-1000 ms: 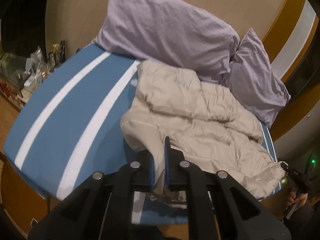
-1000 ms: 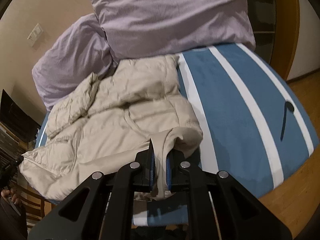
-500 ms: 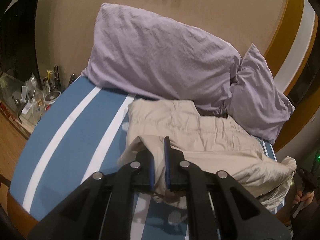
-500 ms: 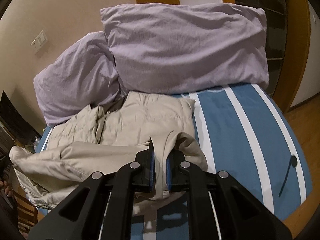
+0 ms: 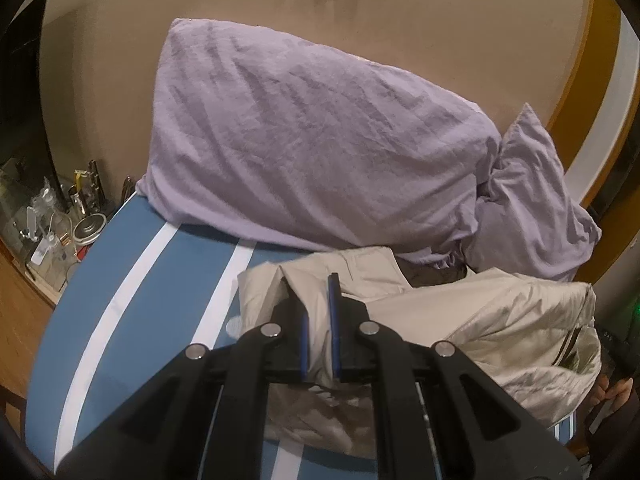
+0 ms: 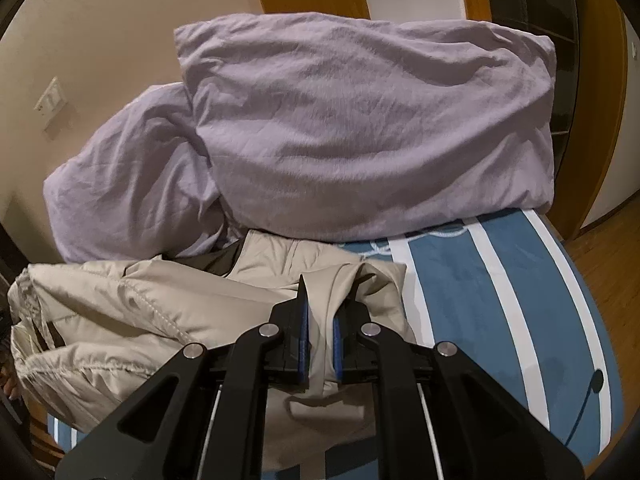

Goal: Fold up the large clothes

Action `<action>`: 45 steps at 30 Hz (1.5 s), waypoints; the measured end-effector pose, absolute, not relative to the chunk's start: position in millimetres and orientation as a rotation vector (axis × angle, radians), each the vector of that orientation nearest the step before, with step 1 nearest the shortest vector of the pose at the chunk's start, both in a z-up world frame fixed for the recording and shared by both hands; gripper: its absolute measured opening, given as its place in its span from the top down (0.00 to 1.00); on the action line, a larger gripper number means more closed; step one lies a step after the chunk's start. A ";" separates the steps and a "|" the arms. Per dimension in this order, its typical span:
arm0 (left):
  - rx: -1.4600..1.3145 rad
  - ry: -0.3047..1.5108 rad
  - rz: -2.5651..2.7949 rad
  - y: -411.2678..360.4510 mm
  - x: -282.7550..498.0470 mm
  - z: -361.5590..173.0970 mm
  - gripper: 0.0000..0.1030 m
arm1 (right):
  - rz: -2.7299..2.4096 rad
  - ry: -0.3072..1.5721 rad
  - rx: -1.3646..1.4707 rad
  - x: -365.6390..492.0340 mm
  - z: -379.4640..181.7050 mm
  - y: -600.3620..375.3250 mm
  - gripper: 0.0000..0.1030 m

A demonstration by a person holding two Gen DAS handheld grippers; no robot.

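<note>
Jacket (image 5: 492,320) lies on bed (image 5: 160,300), doubled over itself, just before two pillows (image 5: 320,152) that lean on the wall behind. Smaller pillow (image 6: 132,176) sits beside the larger one, partly behind it. Left gripper (image 5: 319,308) and right gripper (image 6: 320,312) each have jacket cloth between their fingers. Cluttered side table (image 5: 52,232) stands left of bed.

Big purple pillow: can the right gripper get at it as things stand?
Probably not yet: the right gripper is shut on the beige jacket, though the big purple pillow sits unobstructed just beyond.
</note>
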State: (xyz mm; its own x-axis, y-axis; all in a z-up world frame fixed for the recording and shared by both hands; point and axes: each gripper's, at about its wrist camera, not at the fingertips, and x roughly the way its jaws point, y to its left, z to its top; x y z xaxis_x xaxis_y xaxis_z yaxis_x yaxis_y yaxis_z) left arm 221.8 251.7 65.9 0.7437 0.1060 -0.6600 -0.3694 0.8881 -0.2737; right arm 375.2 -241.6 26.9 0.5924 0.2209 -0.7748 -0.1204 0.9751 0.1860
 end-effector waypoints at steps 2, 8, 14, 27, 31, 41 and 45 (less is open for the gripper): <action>-0.404 0.698 0.272 256.4 237.4 61.3 0.91 | 0.189 0.925 0.104 388.3 22.1 -235.4 0.91; -0.415 0.750 0.292 268.2 278.1 39.7 0.91 | 0.150 0.968 0.067 424.9 -0.7 -218.3 0.90; -0.417 0.809 0.307 276.9 314.6 15.2 0.91 | 0.115 1.015 0.062 453.3 -26.0 -209.3 0.90; -0.429 0.907 0.373 287.9 367.6 -33.2 0.86 | 0.062 1.110 0.082 492.6 -81.3 -203.7 0.88; -0.447 0.925 0.389 289.6 375.2 -43.1 0.82 | 0.086 1.117 0.129 490.3 -80.3 -210.7 0.82; -0.380 0.862 0.418 286.6 367.3 -13.9 0.32 | 0.086 1.024 0.155 471.6 -31.4 -220.5 0.44; -0.380 0.845 0.385 276.2 360.0 -1.0 0.32 | 0.173 1.025 0.144 460.2 -19.5 -195.8 0.44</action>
State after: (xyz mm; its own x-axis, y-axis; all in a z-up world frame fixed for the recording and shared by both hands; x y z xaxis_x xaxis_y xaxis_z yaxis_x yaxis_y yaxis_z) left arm 360.0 276.2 -1.0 0.6041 0.1762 -0.7772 -0.4713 0.8654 -0.1701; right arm 460.2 -195.8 -19.5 0.5072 0.2100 -0.8359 -0.0755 0.9770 0.1996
